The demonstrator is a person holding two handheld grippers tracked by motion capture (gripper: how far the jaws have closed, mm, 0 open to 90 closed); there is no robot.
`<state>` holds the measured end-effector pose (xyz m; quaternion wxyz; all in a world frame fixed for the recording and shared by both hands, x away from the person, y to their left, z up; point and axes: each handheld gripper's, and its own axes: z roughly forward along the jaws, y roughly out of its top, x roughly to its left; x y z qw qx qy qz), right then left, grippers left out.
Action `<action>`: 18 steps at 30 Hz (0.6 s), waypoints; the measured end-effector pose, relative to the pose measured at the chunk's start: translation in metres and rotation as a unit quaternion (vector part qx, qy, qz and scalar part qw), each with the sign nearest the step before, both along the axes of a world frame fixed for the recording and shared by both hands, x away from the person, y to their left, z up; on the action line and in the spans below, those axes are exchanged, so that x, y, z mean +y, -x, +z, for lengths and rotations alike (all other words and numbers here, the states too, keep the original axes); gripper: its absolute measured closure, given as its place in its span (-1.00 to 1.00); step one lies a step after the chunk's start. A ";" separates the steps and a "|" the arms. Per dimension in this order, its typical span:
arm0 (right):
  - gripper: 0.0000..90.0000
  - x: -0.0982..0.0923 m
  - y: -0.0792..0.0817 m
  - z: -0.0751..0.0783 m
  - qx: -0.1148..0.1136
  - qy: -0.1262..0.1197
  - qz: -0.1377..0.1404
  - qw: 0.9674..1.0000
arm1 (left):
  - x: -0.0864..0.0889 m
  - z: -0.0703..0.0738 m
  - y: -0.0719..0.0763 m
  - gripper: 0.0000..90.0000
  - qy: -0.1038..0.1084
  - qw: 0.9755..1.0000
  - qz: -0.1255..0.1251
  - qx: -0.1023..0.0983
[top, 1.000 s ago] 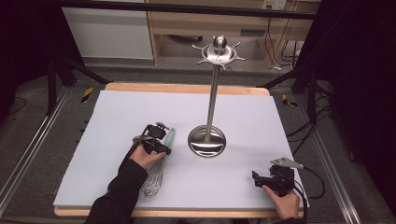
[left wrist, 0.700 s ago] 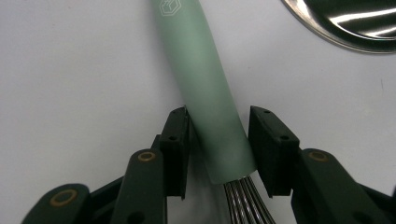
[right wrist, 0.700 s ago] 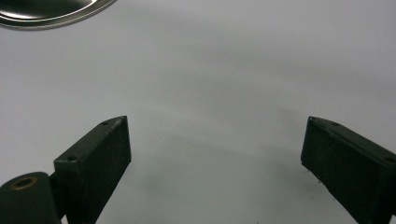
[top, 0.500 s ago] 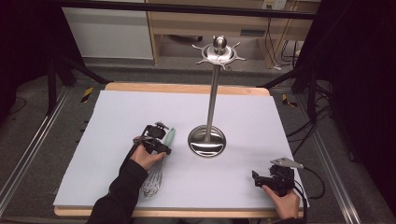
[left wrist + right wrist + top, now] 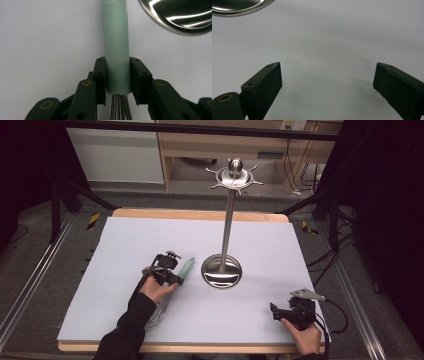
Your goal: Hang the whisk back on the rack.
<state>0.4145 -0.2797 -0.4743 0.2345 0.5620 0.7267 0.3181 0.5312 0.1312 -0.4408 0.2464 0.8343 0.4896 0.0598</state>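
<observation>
Gripping whisk [image 5: 116,47] by pale green handle: left gripper [image 5: 117,77], jaws closed against both sides at lower end, just above wire loops. Handle pointing forward toward round base of steel stand [image 5: 221,270], tip near but apart from it. Wire head [image 5: 157,312] trailing back under left hand [image 5: 156,290], resting on white table mat [image 5: 120,250].

Handling, judged: light overall, handle stiff and smooth, perhaps slightly slippery; wires springy, easily bent, unsuited to clamping. Best hold as now, on handle close to wires, near likely balance point.

Resting idle at near right of mat: right gripper [image 5: 292,312], jaws spread wide, nothing between them, bare mat beneath. Stand upright, hooked crown at top [image 5: 234,175], well apart from right gripper.
</observation>
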 end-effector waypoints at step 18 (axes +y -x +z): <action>-0.80 -0.002 0.000 0.000 -0.003 0.001 0.000 1.000 | 0.017 0.029 0.026 0.53 0.046 0.997 -0.016 -0.061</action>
